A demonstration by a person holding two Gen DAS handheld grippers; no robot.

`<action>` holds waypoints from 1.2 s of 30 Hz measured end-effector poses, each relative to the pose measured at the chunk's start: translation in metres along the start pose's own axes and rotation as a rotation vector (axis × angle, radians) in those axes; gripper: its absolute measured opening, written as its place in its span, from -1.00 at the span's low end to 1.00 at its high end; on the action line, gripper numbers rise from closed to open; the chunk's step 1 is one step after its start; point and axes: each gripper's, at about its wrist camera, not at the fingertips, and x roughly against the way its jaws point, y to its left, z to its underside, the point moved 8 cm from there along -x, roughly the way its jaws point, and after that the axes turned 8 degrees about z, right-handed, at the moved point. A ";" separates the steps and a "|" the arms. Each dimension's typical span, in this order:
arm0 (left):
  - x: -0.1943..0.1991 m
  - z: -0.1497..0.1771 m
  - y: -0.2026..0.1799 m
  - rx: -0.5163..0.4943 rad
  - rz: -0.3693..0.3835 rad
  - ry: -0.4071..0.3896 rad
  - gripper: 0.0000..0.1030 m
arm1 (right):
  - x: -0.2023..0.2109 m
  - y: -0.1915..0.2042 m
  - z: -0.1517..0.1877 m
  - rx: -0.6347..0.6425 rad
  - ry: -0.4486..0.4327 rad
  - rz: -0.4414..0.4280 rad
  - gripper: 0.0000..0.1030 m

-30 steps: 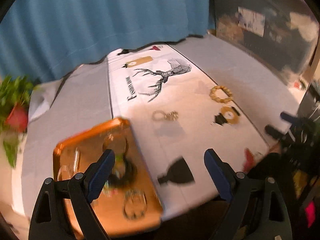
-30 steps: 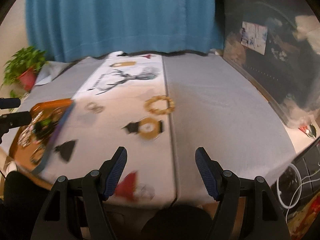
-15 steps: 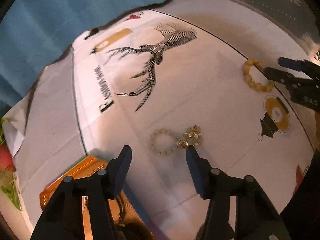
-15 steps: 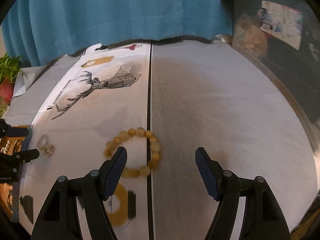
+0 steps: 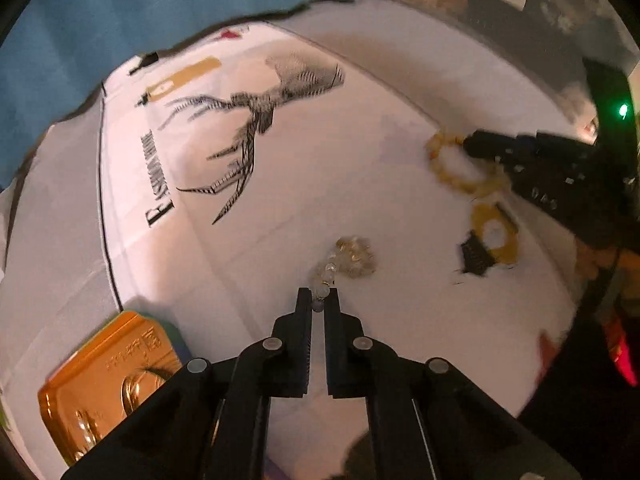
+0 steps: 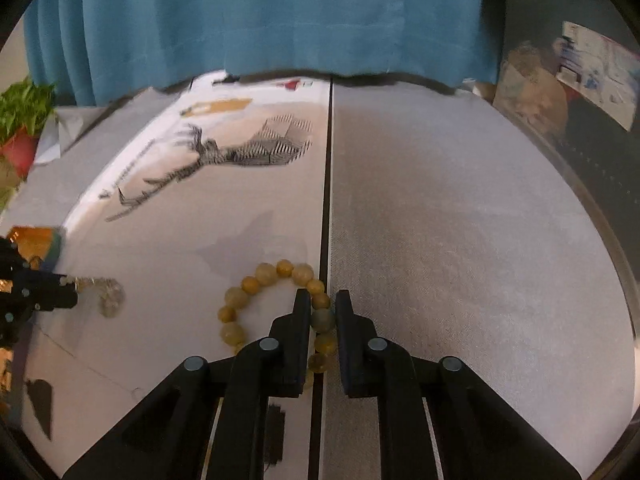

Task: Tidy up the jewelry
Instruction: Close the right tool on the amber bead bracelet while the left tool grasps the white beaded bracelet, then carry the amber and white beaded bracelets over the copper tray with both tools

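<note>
Black left gripper [image 5: 318, 300] just closed, clenched on clear bead bracelet [image 5: 340, 262] at near end; rest trails on cloth [image 5: 280, 208]. Right gripper [image 6: 323, 304] just closed, grasping amber bracelet [image 6: 276, 308] by one side of loop, across cloth seam. Both pinch strand edge, likely for lift. Gold tray [image 5: 104, 376] near left, probable destination on tabletop.

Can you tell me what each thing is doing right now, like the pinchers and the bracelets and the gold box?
left gripper: just closed, shut on the clear bead bracelet.
right gripper: just closed, shut on the yellow bead bracelet.
clear bead bracelet: bunched on the cloth, one end pinched.
yellow bead bracelet: lying on the cloth, one side pinched.
gold tray: open, jewelry inside.
</note>
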 end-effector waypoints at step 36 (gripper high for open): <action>0.226 0.219 -0.083 0.301 -0.020 -0.356 -0.93 | 0.302 0.098 0.124 0.156 -0.203 -0.136 -0.75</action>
